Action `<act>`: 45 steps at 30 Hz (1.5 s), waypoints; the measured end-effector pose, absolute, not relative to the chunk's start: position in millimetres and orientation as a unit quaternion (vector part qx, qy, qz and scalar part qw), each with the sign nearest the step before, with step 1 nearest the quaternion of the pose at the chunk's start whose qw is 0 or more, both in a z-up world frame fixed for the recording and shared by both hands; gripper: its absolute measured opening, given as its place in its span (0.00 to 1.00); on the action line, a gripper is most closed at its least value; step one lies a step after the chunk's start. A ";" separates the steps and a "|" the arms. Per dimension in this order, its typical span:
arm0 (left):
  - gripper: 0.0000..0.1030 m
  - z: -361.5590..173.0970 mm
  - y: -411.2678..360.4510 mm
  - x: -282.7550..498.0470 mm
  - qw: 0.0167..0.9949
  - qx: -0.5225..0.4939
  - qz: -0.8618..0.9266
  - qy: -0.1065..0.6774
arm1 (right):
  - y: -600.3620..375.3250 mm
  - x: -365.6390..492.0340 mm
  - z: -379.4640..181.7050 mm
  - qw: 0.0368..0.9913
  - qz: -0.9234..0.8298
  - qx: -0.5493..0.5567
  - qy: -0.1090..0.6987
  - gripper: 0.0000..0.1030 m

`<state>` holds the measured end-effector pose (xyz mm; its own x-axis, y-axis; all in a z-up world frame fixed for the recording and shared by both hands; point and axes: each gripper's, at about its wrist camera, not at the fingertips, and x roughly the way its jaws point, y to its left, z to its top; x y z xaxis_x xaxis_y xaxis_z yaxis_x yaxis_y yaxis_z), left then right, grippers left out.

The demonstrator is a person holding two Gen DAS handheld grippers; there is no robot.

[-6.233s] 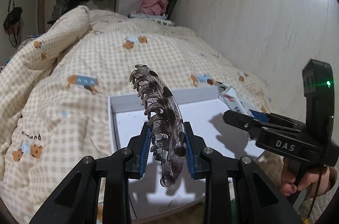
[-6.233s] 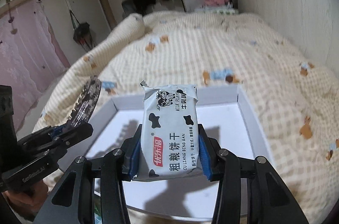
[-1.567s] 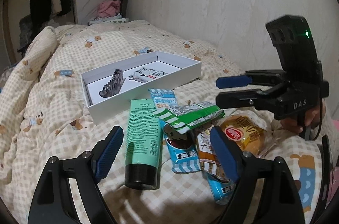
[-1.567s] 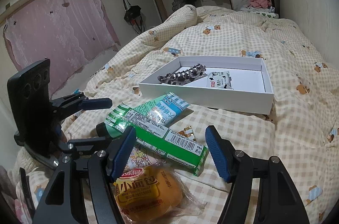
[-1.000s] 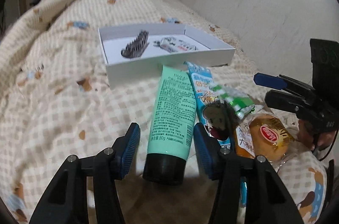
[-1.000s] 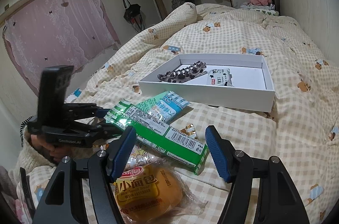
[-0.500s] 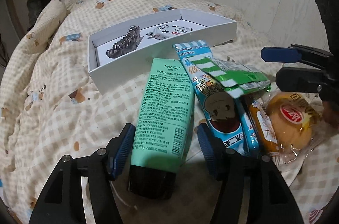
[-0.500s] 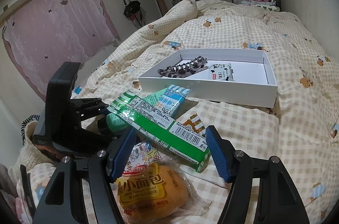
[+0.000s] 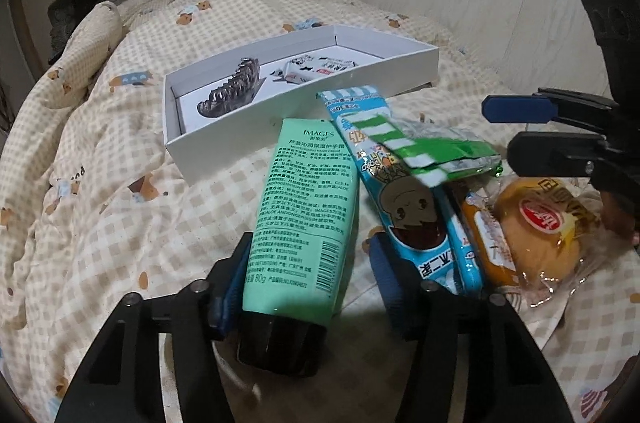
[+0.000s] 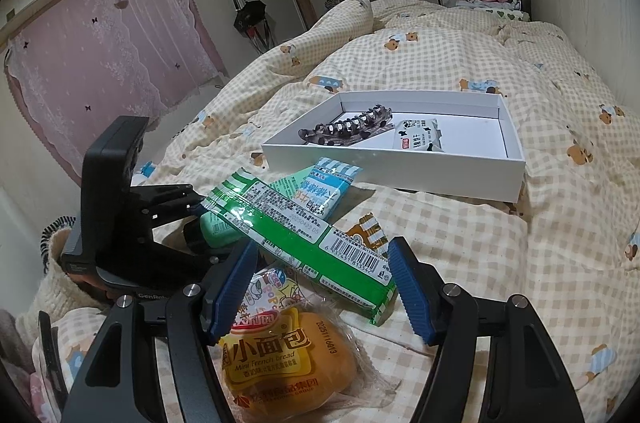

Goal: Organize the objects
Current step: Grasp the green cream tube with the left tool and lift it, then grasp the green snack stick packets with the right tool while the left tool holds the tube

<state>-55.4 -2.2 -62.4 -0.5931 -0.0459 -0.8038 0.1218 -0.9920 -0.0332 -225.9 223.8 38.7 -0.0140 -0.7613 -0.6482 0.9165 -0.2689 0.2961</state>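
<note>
The mint-green hand cream tube (image 9: 304,207) lay flat on the checked quilt, black cap nearest the camera. In the white box (image 9: 224,151) lay a hair claw (image 9: 230,93) and a biscuit pack (image 10: 418,140)

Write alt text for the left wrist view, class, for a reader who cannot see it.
The left gripper straddles a mint-green hand cream tube lying on a checked quilt, its jaws just closing, the right pad not yet touching. Snack packets and a wrapped bun lie alongside; behind, a white box holds a hair claw and a biscuit pack.
</note>
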 end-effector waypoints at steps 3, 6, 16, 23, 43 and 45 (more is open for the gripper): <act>0.58 -60.9 -7.6 -54.2 0.044 0.443 -0.893 0.058 | 223.8 -226.0 38.7 0.596 -0.704 0.372 0.105 0.67; 0.58 -54.9 -9.6 -51.9 0.040 0.425 -0.902 0.066 | 223.8 -226.4 38.4 0.596 -0.703 0.373 0.104 0.67; 0.48 -57.7 -2.2 -63.2 0.051 0.420 -0.906 0.035 | 223.2 -226.2 36.1 0.596 -0.701 0.378 0.103 0.67; 0.47 -45.2 -21.7 -44.8 0.070 0.374 -0.921 0.086 | 224.0 -227.0 36.4 0.597 -0.701 0.376 0.103 0.67; 0.47 -30.6 -35.6 -22.8 -0.015 0.312 -0.935 0.166 | 224.5 -227.0 36.9 0.598 -0.700 0.377 0.102 0.67; 0.47 -28.2 -33.5 -20.2 -0.022 0.305 -0.938 0.164 | 224.4 -227.1 36.8 0.598 -0.700 0.377 0.102 0.67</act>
<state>-20.2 -33.5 -28.2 -0.8129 0.1407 -0.5651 0.0600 -0.9450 -0.3215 -227.1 224.4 36.8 -0.0014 -0.7596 -0.6504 0.9141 -0.2648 0.3072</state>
